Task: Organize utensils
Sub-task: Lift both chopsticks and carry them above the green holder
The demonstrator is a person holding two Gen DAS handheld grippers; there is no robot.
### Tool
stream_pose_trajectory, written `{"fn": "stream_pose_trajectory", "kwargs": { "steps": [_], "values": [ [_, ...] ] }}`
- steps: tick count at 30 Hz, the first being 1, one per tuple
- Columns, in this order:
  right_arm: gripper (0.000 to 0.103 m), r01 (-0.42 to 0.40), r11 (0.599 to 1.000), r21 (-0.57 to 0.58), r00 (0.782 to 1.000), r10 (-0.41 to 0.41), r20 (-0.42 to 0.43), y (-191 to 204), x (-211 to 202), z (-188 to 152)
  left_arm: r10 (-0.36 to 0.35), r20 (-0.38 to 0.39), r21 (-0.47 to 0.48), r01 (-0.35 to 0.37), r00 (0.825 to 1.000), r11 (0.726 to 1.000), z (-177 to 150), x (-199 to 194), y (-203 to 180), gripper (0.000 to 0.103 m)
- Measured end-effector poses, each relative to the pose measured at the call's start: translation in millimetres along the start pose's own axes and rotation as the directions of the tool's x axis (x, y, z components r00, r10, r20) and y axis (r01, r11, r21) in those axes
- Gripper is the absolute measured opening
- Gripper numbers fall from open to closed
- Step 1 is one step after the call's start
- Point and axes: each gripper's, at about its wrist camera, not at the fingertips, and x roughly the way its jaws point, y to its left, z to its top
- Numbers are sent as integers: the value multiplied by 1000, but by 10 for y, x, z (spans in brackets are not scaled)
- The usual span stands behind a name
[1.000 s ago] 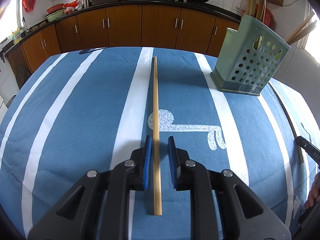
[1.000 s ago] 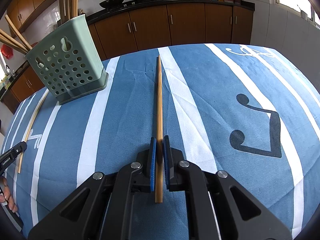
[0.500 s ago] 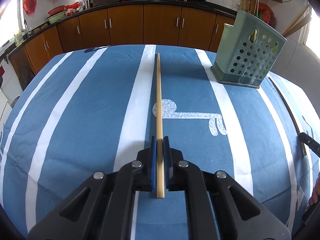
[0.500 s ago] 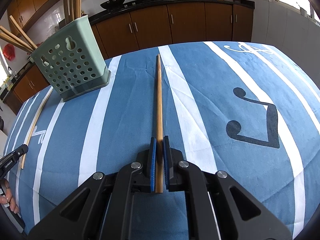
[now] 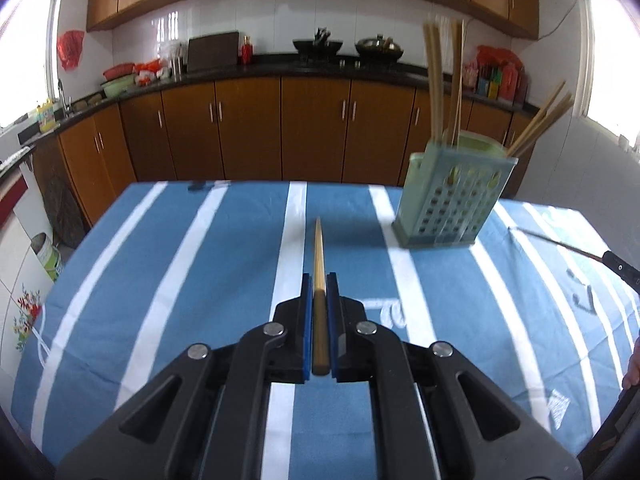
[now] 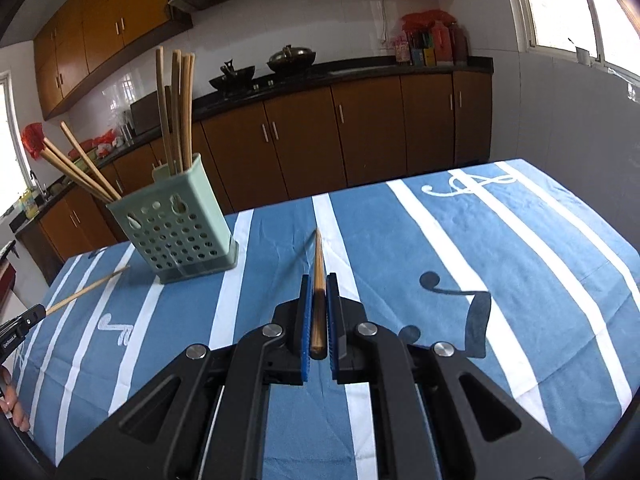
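My left gripper point(image 5: 319, 280) is shut on a wooden chopstick point(image 5: 318, 252) and holds it lifted above the blue striped tablecloth point(image 5: 200, 280), pointing forward. My right gripper point(image 6: 319, 280) is shut on another wooden chopstick point(image 6: 319, 256), also lifted off the cloth. A green perforated utensil holder point(image 5: 452, 200) with several chopsticks in it stands at the far right in the left wrist view and at the far left in the right wrist view point(image 6: 176, 232). In the right wrist view, the left gripper's tip point(image 6: 20, 324) and its chopstick point(image 6: 88, 288) show at the left edge.
Brown kitchen cabinets point(image 5: 280, 128) and a dark counter with pans run behind the table. The right gripper's tip point(image 5: 620, 266) shows at the right edge of the left wrist view. The table's far edge point(image 6: 360, 192) lies just beyond the holder.
My left gripper closed on the chopstick that lay on the cloth. Both grippers then rose and tilted up, lifting both chopsticks off the table.
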Motion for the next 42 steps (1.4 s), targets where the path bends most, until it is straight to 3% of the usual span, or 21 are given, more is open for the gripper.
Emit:
{"fn": "stream_pose_trajectory", "kwargs": {
  "steps": [8, 20, 26, 34, 42],
  "values": [
    [7, -24, 1000, 11, 996, 23, 88, 25, -241, 239, -30, 119, -15, 32, 992, 999, 357, -338, -23, 8],
    [7, -58, 998, -5, 990, 59, 130, 140, -364, 479, -69, 172, 11, 68, 983, 998, 614, -517, -79, 7],
    [7, -148, 989, -20, 974, 149, 169, 289, -570, 745, -128, 207, 29, 124, 970, 992, 811, -719, -163, 7],
    [7, -269, 960, -73, 916, 279, 290, 684, -882, 1218, -194, 298, 68, 181, 935, 981, 1235, -937, -506, 7],
    [7, -245, 964, -105, 845, 265, 465, 1085, -813, 1596, -182, 434, 13, 195, 882, 981, 1899, -868, -870, 7]
  ]
}}
